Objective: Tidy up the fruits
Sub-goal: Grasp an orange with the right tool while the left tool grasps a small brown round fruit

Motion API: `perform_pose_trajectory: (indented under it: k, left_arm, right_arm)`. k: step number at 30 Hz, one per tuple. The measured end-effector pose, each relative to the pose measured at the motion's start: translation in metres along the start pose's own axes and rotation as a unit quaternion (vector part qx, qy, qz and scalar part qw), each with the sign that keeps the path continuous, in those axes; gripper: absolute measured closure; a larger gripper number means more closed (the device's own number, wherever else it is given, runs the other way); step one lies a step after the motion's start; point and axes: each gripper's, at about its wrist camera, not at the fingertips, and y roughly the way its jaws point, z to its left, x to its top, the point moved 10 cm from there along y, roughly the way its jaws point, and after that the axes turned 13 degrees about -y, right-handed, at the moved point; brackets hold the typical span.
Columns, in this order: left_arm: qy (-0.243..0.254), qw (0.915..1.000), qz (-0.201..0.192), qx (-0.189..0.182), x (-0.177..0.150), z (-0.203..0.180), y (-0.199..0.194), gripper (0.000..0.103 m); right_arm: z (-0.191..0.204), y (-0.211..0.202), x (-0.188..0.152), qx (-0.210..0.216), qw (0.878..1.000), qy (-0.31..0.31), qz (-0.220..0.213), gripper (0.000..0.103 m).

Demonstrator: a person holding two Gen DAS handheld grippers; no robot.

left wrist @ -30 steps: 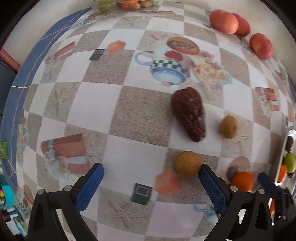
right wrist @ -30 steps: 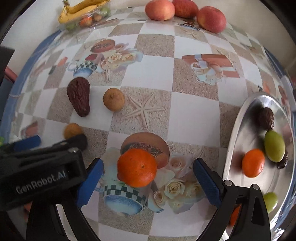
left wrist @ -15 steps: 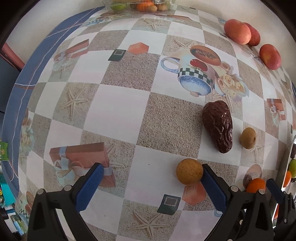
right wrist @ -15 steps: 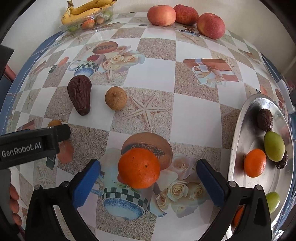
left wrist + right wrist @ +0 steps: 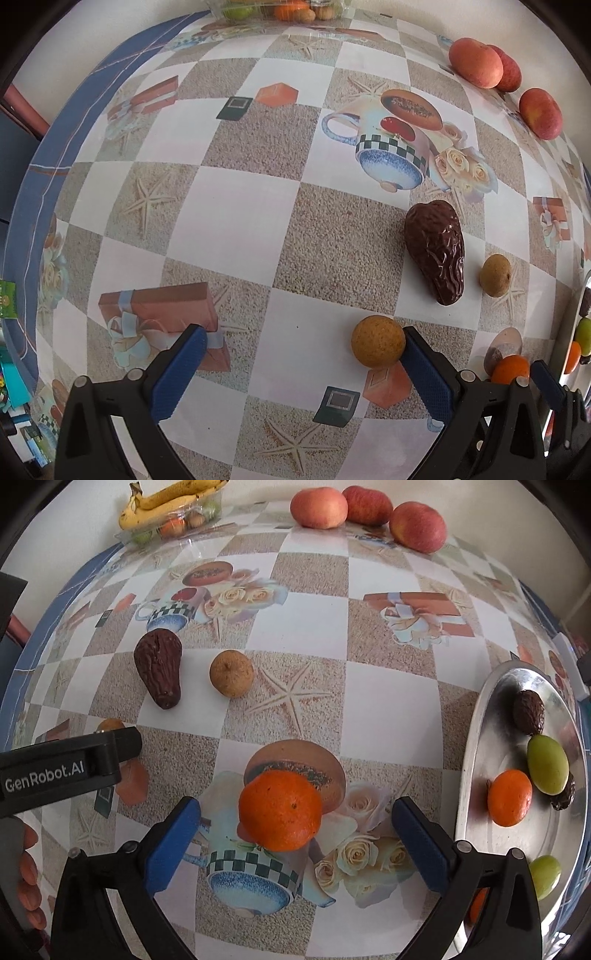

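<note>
My right gripper point(image 5: 295, 834) is open with an orange mandarin point(image 5: 280, 810) lying on the tablecloth between its blue fingers, touching neither. My left gripper point(image 5: 301, 365) is also open; a small yellow-brown round fruit point(image 5: 377, 347) sits just inside its right finger. A dark wrinkled date-like fruit point(image 5: 436, 251) point(image 5: 159, 667) and a tan round fruit point(image 5: 495, 275) point(image 5: 231, 672) lie farther out. At the right, a steel plate point(image 5: 480, 753) holds an orange fruit point(image 5: 509, 797), a green fruit point(image 5: 547, 763) and dark fruits.
Three red apples point(image 5: 365, 511) point(image 5: 502, 77) line the far edge by the wall. A clear tray with bananas point(image 5: 170, 502) and small fruits stands at the far left corner. The left gripper's body point(image 5: 62, 768) and a hand's fingers point(image 5: 27, 871) show at the right view's left edge.
The left gripper has swung left and drawn back; the yellow-brown fruit now sits against its right finger. The right gripper has edged forward around the mandarin. Both stayed open.
</note>
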Motion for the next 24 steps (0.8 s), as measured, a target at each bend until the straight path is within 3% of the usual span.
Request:
perform_pose_trajectory:
  k: [5,9,11,14,18,20,22,24]
  left_arm:
    - [-0.001,0.9999,0.014,-0.002,-0.003,-0.005,0.001,0.0]
    - [-0.007,0.999,0.022,-0.037,-0.006,-0.017,-0.004,0.001]
    - [-0.01,0.9981,0.024,-0.056,-0.007,-0.024,-0.008,0.008]
    - [-0.007,0.9964,0.024,-0.081,-0.008,-0.034,-0.015,0.019]
    - [-0.005,0.996,0.022,-0.087,-0.009,-0.041,-0.018,0.032]
    - [-0.01,0.9956,0.019,-0.091,-0.007,-0.042,-0.02,0.05]
    - [-0.011,0.995,0.02,-0.097,-0.007,-0.039,-0.022,0.062]
    - [-0.014,0.9941,0.024,-0.105,-0.006,-0.04,-0.022,0.067]
  right_arm:
    - [-0.004,-0.006,-0.002,0.007,1.0,0.016,0.008,0.001]
    - [-0.009,-0.016,0.004,0.002,1.0,0.022,-0.009,0.001]
    - [-0.01,-0.02,0.007,-0.01,1.0,0.019,-0.013,0.002]
    - [-0.007,-0.027,0.008,-0.01,1.0,0.01,-0.021,0.019]
    - [-0.004,-0.022,0.006,0.001,1.0,0.005,-0.006,0.039]
    - [-0.004,-0.018,0.004,0.009,1.0,0.003,0.001,0.055]
    - [-0.002,-0.021,0.006,0.015,1.0,0.0,-0.006,0.063]
    - [-0.001,-0.025,0.009,0.015,1.0,-0.005,-0.014,0.065]
